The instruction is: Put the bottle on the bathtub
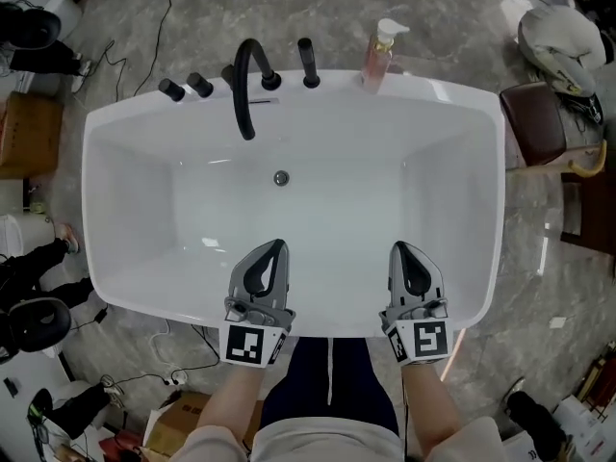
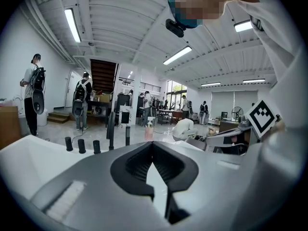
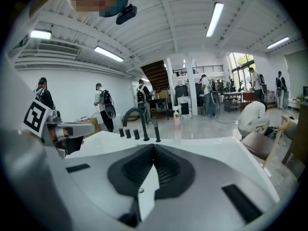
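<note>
A pink pump bottle [image 1: 378, 55] with a white top stands upright on the far rim of the white bathtub [image 1: 481, 162], right of the black taps. It shows small in the left gripper view [image 2: 148, 130] and the right gripper view [image 3: 177, 120]. My left gripper [image 1: 279, 245] hovers over the tub's near side, shut, with nothing between its jaws [image 2: 152, 143]. My right gripper [image 1: 397, 247] hangs beside it, also shut and empty [image 3: 154, 147]. Both are far from the bottle.
A black curved spout [image 1: 246, 85], a hand shower [image 1: 308, 62] and knobs [image 1: 186, 87] line the far rim. The drain [image 1: 281, 177] sits in the tub. A brown chair [image 1: 537, 123] stands right, boxes and cables lie on the floor left. People stand in the background.
</note>
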{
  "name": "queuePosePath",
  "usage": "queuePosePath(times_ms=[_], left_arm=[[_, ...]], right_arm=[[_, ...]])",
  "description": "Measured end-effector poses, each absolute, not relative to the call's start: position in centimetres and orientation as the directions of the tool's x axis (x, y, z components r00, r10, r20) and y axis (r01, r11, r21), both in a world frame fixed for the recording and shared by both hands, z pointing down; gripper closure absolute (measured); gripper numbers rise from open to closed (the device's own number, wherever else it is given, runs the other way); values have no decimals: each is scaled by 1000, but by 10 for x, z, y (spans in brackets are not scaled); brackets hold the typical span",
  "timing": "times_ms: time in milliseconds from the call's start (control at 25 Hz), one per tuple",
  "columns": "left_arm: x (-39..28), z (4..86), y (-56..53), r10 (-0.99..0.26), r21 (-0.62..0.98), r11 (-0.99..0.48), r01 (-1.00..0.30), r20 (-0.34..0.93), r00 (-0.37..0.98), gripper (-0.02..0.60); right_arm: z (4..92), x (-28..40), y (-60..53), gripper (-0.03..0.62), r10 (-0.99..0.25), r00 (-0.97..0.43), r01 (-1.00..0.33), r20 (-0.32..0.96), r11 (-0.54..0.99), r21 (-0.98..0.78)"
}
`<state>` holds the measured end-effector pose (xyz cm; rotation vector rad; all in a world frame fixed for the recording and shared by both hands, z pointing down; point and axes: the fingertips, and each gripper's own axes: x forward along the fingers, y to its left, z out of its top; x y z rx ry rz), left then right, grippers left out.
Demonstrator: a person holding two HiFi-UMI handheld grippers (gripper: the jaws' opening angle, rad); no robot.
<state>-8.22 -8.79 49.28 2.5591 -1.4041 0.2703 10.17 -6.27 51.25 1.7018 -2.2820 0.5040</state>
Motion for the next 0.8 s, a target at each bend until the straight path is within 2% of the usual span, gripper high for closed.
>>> queuePosePath(times_ms=[160,280,440,640,800], left_arm=[[-80,436,-99,-820,52,-536,-843,205,534,572],[-80,393,-96,-821,82,-535,-841,183,541,572],[-77,335,-75,-817,155,-538,-829,145,558,571],[-84,283,-58,-814,132,-558,-819,103,572,572],[-88,253,-37,-823,95,-556,-826,77,563,572]], right_arm=[[454,103,-68,588,-895,-288,-957,339,256,-138],[403,91,-58,588,-891,-345,-939,296,324,-117],[349,79,-30,588,-871,-392,-920,296,378,-105],[294,63,-13,588,-869,-412,-909,273,415,-51],[271,63,6,588,-880,-394,-919,264,382,-99]])
